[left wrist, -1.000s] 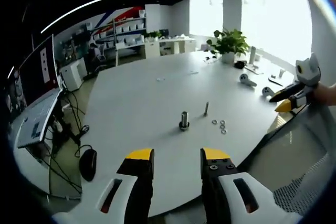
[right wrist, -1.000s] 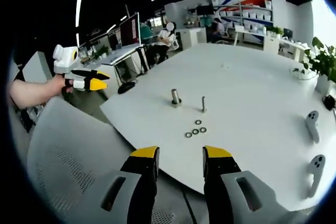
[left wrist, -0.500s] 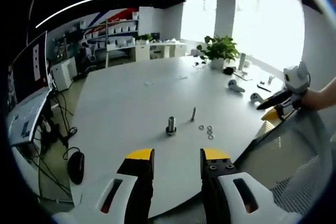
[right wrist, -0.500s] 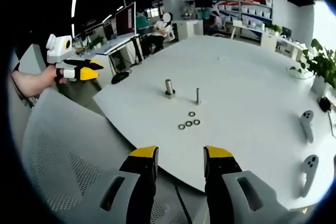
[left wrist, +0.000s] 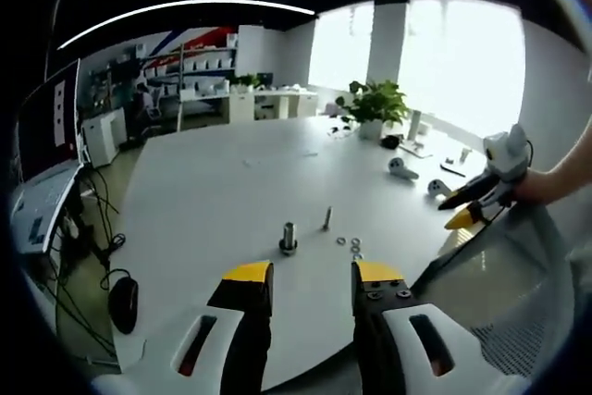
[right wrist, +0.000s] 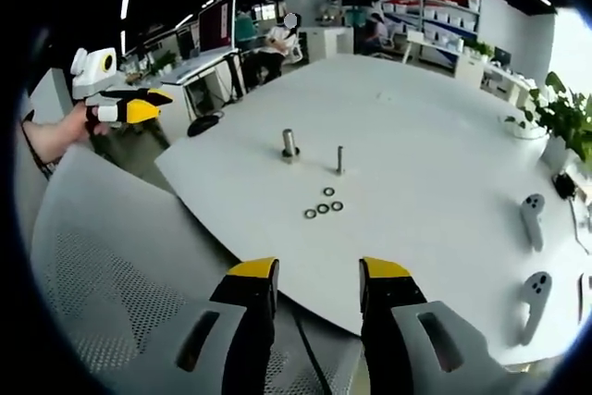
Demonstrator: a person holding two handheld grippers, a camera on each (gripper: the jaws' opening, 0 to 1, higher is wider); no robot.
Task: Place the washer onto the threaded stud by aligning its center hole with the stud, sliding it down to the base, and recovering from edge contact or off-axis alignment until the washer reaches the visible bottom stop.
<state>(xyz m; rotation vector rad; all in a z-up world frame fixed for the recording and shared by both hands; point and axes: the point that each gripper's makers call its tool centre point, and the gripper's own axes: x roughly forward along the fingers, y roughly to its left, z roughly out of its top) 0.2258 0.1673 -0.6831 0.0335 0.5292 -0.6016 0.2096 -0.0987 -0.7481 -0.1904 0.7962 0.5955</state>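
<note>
Though near stud (right wrist: pixel 339 158) — washers (right wrist: pixel 323 207) beyond fingers (right wrist: pixel 252 277)

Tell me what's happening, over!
Left gripper and right gripper open, empty, off the table. Washers loose beside the thin stud. Nothing blocking.

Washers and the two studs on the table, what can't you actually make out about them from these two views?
- Washers: four small rings in the right gripper view; too small to judge hole size or thickness. In the left gripper view they blur into specks.
- Thin stud: threads too small to see in either view.
- Thicker stud: its base detail is too small to resolve.
- White table: far side cut off by the view's edge.
</note>
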